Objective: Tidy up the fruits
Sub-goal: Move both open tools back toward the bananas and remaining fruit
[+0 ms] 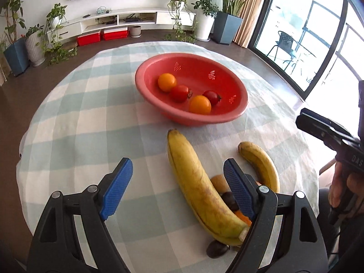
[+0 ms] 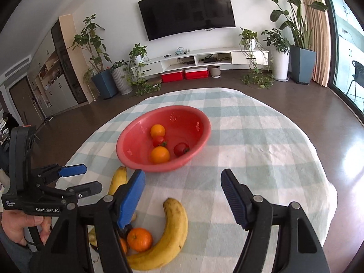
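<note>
A red bowl (image 1: 138, 84) (image 2: 206, 129) stands mid-table and holds two oranges (image 1: 200, 104) (image 2: 160, 154) and two tomatoes (image 1: 179, 93) (image 2: 180, 149). Nearer me on the cloth lie a large banana (image 1: 198, 182), a smaller banana (image 1: 261, 163) (image 2: 168, 234), an orange (image 2: 140, 238), a brown fruit (image 1: 218, 182) and a dark fruit (image 1: 217, 248). My left gripper (image 1: 177, 168) (image 2: 91, 177) hovers open over this pile, its pads touching nothing. My right gripper (image 2: 182, 175) is open too, with only bare cloth between its fingers, just short of the bowl.
The round table wears a pale blue checked cloth (image 2: 261, 147); its edge drops to a dark floor on all sides. A hand (image 2: 20, 227) grips the left tool. A TV (image 2: 186, 9), a low cabinet and potted plants stand far behind.
</note>
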